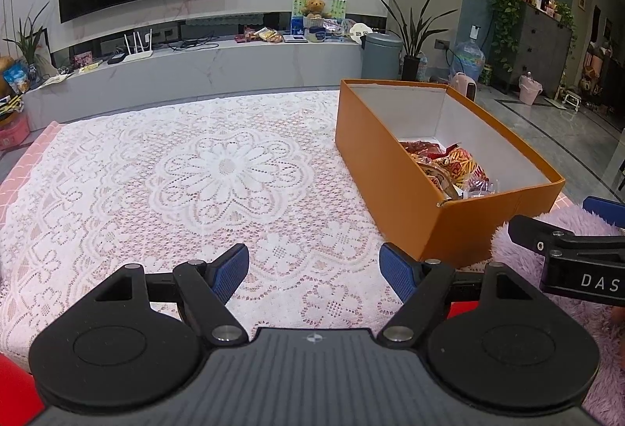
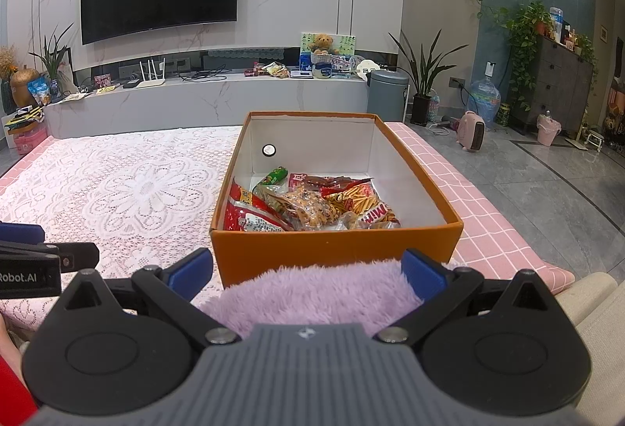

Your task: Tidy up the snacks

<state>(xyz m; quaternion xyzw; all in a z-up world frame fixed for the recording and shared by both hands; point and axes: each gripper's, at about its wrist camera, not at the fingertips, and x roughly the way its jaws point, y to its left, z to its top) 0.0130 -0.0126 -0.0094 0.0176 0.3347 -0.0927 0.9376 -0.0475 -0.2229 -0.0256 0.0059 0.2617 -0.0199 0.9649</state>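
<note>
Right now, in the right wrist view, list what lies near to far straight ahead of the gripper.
Right gripper, open → purple fluffy fabric → orange box → snack packets inside it → grey TV console → teddy bear on the console.

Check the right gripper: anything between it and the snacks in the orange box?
Yes. The near wall of the orange box and a purple fluffy fabric lie between the open right gripper and the snack packets. From above, the box is open and unobstructed.
</note>
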